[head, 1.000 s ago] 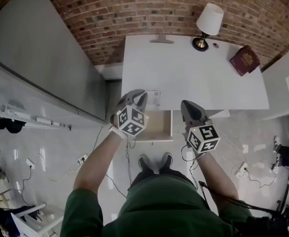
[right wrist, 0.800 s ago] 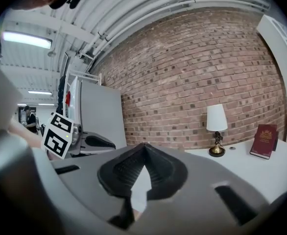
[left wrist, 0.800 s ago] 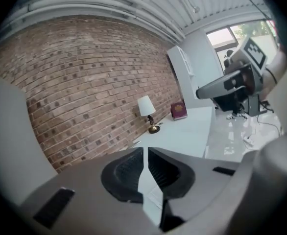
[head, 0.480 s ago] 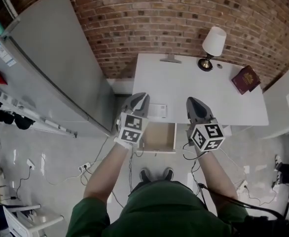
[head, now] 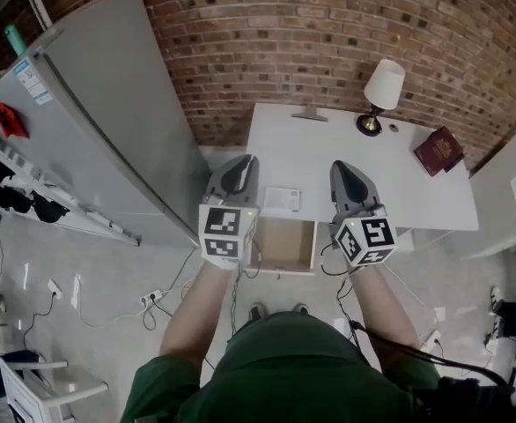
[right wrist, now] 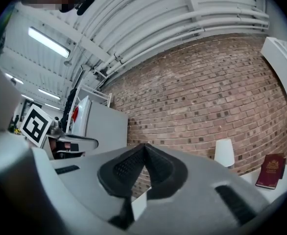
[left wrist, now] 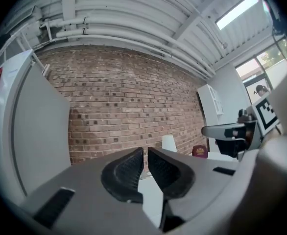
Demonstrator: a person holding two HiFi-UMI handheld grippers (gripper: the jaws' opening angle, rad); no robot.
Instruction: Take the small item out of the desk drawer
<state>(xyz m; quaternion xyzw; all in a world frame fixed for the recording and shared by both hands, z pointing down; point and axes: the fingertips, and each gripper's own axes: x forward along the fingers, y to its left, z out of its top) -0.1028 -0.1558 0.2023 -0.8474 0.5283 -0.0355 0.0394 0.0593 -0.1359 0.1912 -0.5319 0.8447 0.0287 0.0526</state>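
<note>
Our left gripper, a sliver open and empty, and our right gripper, closed on nothing, have both lifted above the white table. The small pale flat rectangular item lies between them on the table, beyond the open wooden drawer. It looks to be out already.

The person wears a dark green short-sleeved shirt and dark shoes. The left gripper and right gripper have smooth grey shells, black ribbed pads and a cube of black-and-white square markers each. Thin black cables trail from them.
</note>
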